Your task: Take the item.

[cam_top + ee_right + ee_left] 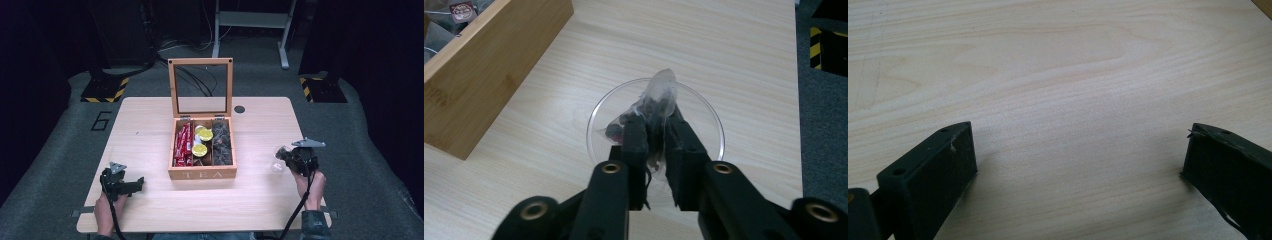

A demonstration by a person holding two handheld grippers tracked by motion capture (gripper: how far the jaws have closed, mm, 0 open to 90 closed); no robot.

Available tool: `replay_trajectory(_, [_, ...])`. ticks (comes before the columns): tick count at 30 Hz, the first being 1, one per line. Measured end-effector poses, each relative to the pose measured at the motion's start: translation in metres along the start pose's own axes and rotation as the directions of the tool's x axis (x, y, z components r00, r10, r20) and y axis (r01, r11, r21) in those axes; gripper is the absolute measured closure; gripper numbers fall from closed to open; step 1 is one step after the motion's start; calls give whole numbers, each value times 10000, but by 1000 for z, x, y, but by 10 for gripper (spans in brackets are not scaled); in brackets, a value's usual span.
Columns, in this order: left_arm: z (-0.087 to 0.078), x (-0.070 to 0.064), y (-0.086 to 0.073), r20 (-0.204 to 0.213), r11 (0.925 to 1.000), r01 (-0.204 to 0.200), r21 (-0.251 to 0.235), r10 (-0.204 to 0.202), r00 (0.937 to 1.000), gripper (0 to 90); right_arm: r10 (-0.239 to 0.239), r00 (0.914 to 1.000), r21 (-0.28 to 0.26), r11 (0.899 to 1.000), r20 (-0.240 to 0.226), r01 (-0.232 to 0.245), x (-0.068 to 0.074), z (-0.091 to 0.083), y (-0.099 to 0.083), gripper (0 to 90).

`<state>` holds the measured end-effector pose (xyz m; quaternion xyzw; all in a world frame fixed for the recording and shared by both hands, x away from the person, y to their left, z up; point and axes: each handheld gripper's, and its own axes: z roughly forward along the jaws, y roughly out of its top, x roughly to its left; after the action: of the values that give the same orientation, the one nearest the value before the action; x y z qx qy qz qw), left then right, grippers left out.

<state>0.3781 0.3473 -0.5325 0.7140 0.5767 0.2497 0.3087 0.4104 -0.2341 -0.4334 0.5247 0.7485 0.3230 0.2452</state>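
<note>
- Right gripper (655, 131) sits closest to the lens in the right gripper view: jaws nearly closed, pinching a clear tea bag (656, 102) with dark leaves inside; the bag's pale tip pokes out toward 12 o'clock beyond the jaw tips.
- Directly under the bag: a clear round dish (706, 117), resting on the worktop (734, 55). Cannot tell whether the bag touches the dish.
- Wooden tea box (479, 75) lies at 10 o'clock of the dish, near it but apart.
- High view: right gripper (287, 154) at 3 o'clock of the tea box (202, 173), held in the person's right hand (310, 187); the dish (276, 166) shows faintly just by the jaw tips.
- Box stands at the worktop's centre, glass lid (200, 86) upright at its 12 o'clock edge. Three compartments: red sachets (183, 145) toward 9 o'clock, yellow-topped pods (202, 141) in the middle, dark tea bags (222, 142) toward 3 o'clock.
- Left gripper (1078, 150): jaws spread wide, empty, bare worktop between them.
- High view places the left gripper (134, 184) at 8 o'clock of the box, well apart, low over the worktop.
</note>
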Motion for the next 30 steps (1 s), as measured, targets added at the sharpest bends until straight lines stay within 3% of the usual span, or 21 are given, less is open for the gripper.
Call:
replay_trajectory(5, [0,0,0,-7,10000,-42,24,42,10000,3,120,9999,-255,9996,-45,-121,0,-6,1,568])
replay_trajectory(6, [0,0,0,-7,10000,-42,24,42,10000,3,120,9999,-255,9996,-45,-121,0,-6,1,568])
replay_trajectory(8, [0,0,0,41,10000,-18,52,18,10000,3,28,10000,-455,9990,-12,-29,2,-13,2,460])
replay_trajectory(13, [0,0,0,-8,10000,4,-10,-4,10000,3,-55,10000,-654,9978,-71,50,5,-22,3,351])
replay_trajectory(14, [0,0,0,-6,10000,3,-5,-3,10000,3,-90,9999,-809,9967,-53,85,5,-28,2,273])
replay_trajectory(18, [0,0,0,-2,10000,-8,3,8,10000,3,-17,10000,-1003,9950,-93,7,8,-36,-1,165])
replay_trajectory(24, [0,0,0,-5,10000,-14,11,14,10000,3,99,9999,-1143,9934,46,-93,11,-44,-13,105])
replay_trajectory(30, [0,0,0,-6,10000,-2,-5,2,10000,3,267,9985,-1065,9941,482,-215,10,-48,-36,78])
